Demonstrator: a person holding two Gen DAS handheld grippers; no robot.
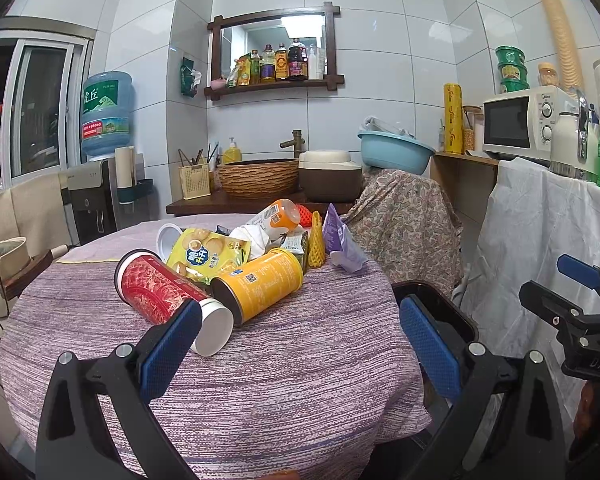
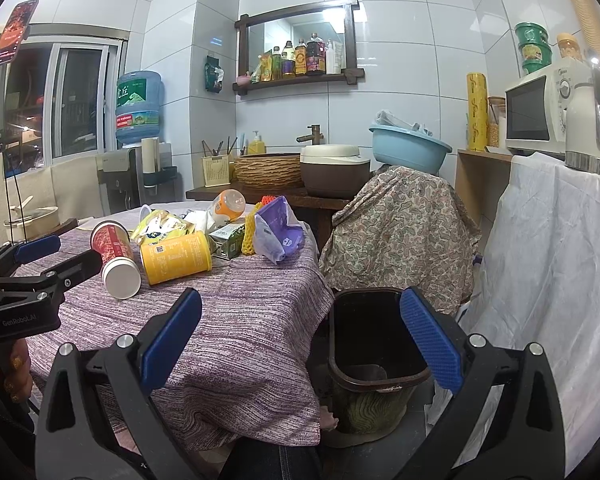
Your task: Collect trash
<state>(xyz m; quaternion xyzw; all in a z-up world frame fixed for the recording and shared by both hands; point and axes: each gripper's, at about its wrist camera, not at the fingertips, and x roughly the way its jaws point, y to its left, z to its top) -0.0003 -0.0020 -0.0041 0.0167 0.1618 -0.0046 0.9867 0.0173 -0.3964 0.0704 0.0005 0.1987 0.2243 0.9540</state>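
Note:
A pile of trash lies on the round table's purple cloth (image 1: 260,380) (image 2: 240,320): a red can (image 1: 156,284) (image 2: 110,244) on its side, a yellow can (image 1: 260,284) (image 2: 176,258), a yellow-green snack bag (image 1: 204,252) (image 2: 160,226), an orange-ended bottle (image 1: 278,216) (image 2: 228,206), a yellow foam net (image 1: 316,242) and a purple bag (image 1: 340,240) (image 2: 278,228). My left gripper (image 1: 300,340) (image 2: 68,258) hovers open just short of the red can. My right gripper (image 2: 302,336) (image 1: 556,284) is open above the table edge and the dark bin (image 2: 372,332) (image 1: 436,304).
The bin stands on the floor at the table's right edge. Behind it is a chair under paisley cloth (image 2: 400,224) topped by a blue basin (image 2: 410,146). A white-draped counter (image 2: 560,260) with a microwave (image 2: 540,112) fills the right. A water dispenser (image 2: 120,180) stands at the back left.

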